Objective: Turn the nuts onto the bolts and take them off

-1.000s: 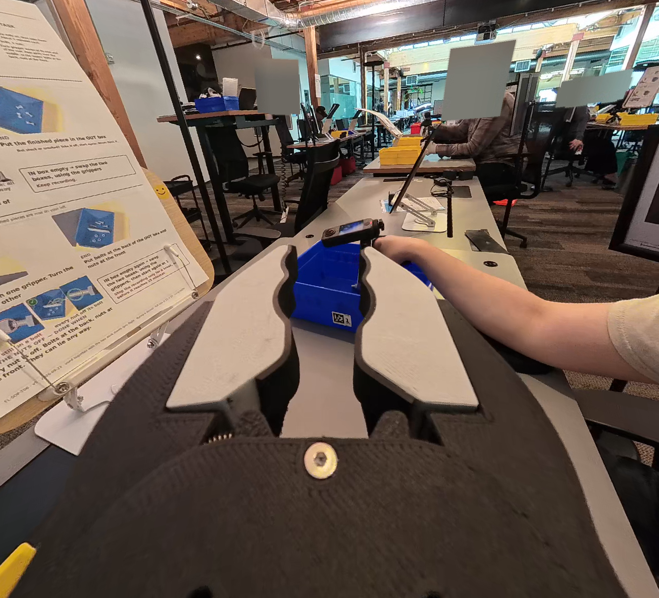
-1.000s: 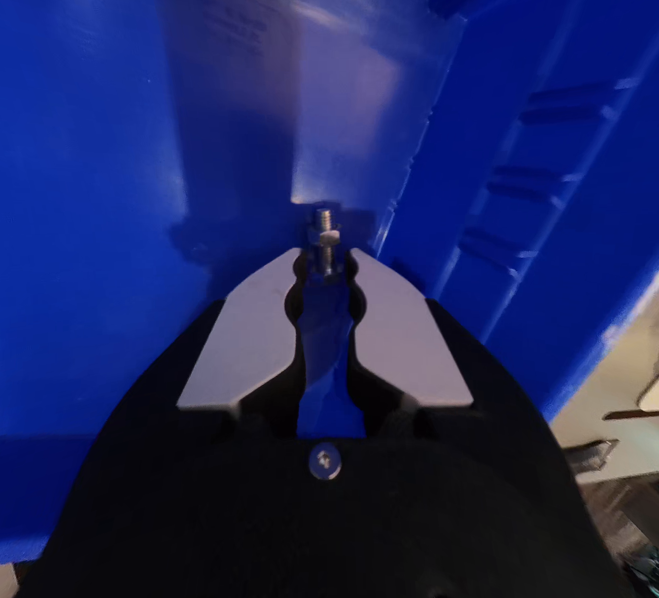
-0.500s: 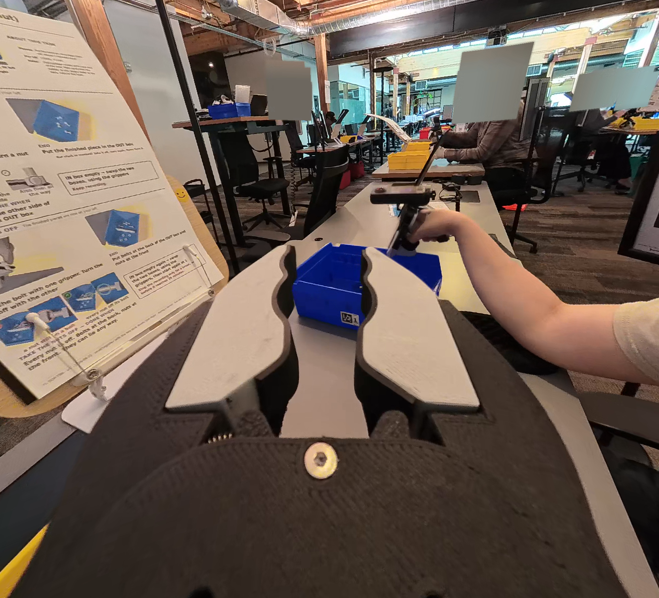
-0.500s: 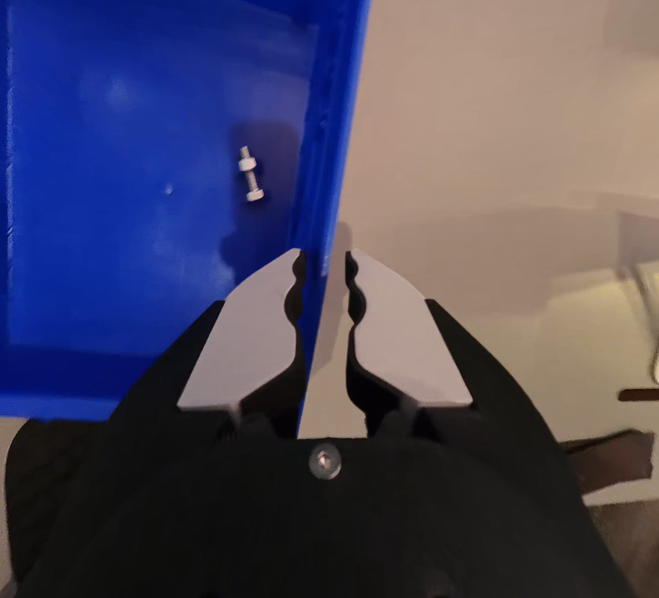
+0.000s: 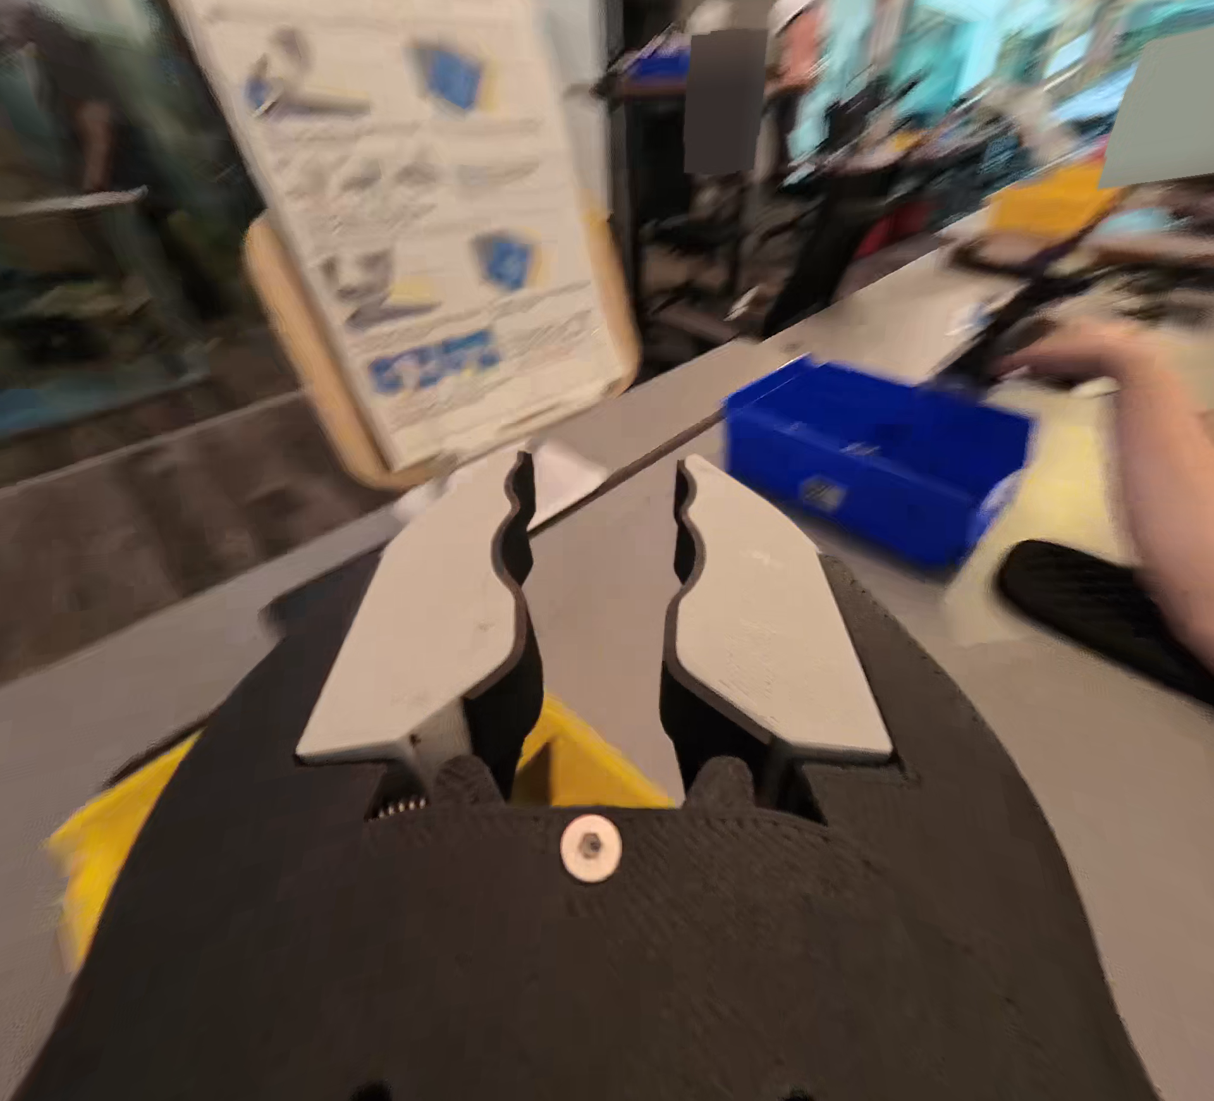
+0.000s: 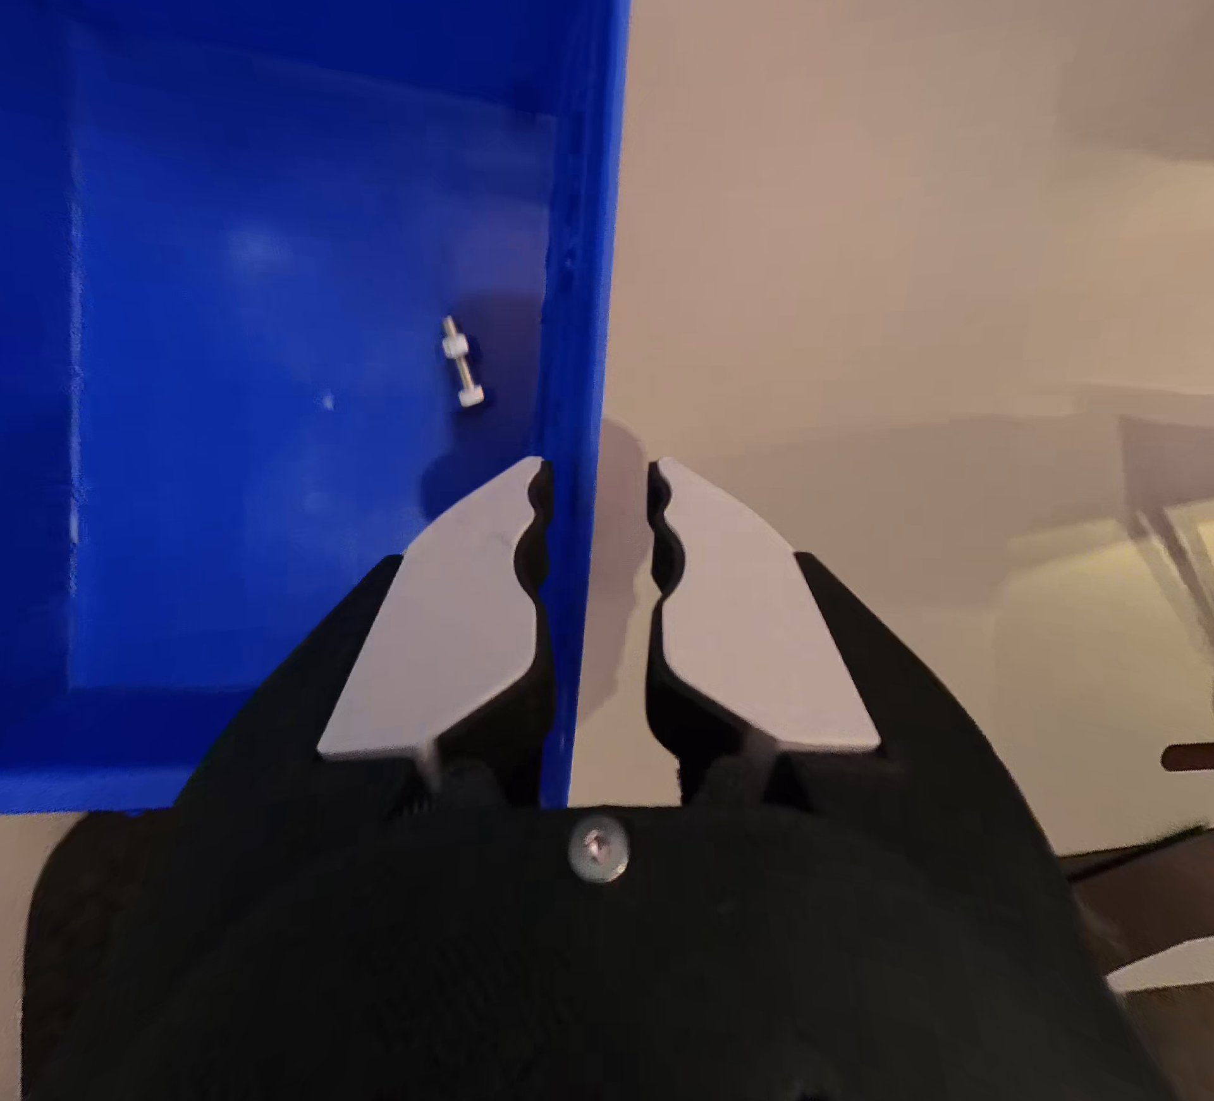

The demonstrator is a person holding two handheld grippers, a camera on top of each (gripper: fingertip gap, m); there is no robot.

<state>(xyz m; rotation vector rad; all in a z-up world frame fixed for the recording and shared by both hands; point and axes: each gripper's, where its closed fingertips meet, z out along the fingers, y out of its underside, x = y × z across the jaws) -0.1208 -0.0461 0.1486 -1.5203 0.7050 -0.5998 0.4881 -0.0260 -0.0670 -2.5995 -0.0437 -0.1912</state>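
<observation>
Poised above the blue bin (image 6: 276, 294), right gripper (image 6: 596, 468) parted and empty, its fingers straddling the bin's right wall; bolt (image 6: 463, 370) with nut threaded on (released since a second ago) lying on the bin floor. Swung leftward over the desk (image 5: 591, 583), left gripper (image 5: 601, 471) wide apart, holding nothing.
</observation>
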